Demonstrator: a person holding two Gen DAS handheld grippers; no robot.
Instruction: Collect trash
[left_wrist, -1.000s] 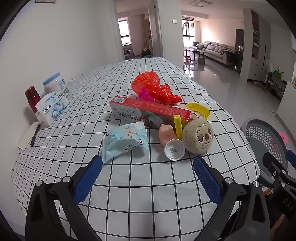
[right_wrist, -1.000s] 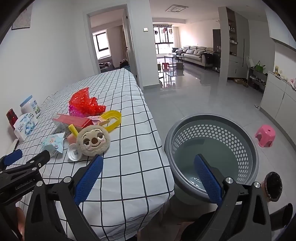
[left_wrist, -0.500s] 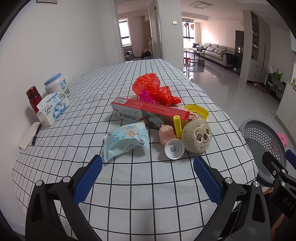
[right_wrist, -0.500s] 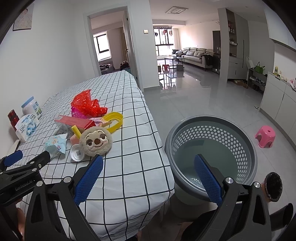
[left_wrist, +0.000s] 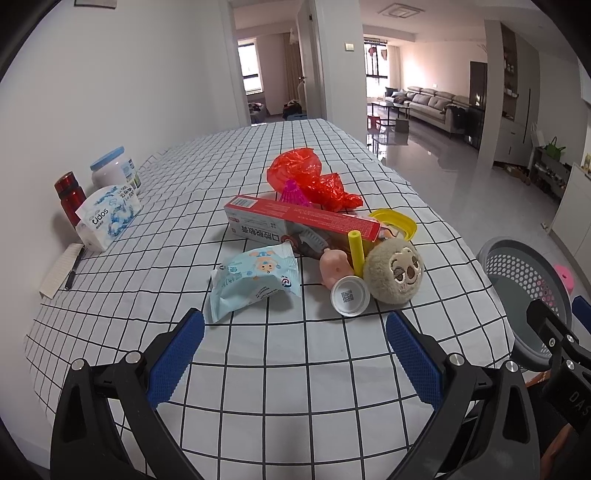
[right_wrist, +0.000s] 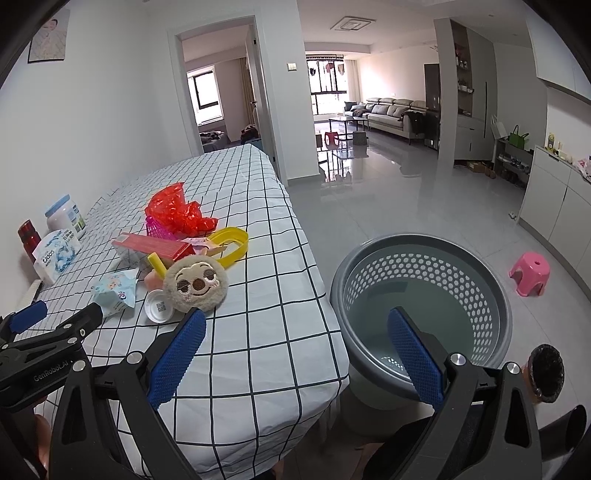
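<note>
Left tool (left_wrist: 293, 347) jaws apart, empty; right tool (right_wrist: 295, 345) likewise. Blue wrapper (left_wrist: 255, 282) on table (left_wrist: 295, 387), 11 o'clock of left tool: light, crinkly, probably slippery; pinch crimped end. Basket (right_wrist: 421, 295) apparently empty.

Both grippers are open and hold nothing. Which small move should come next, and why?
Probably ease the left gripper forward and down toward the light blue wrapper. It is open and empty, and the wrapper lies nearest to it, apart from the pile. The right gripper is over the table edge beside the grey basket, which looks empty.
</note>
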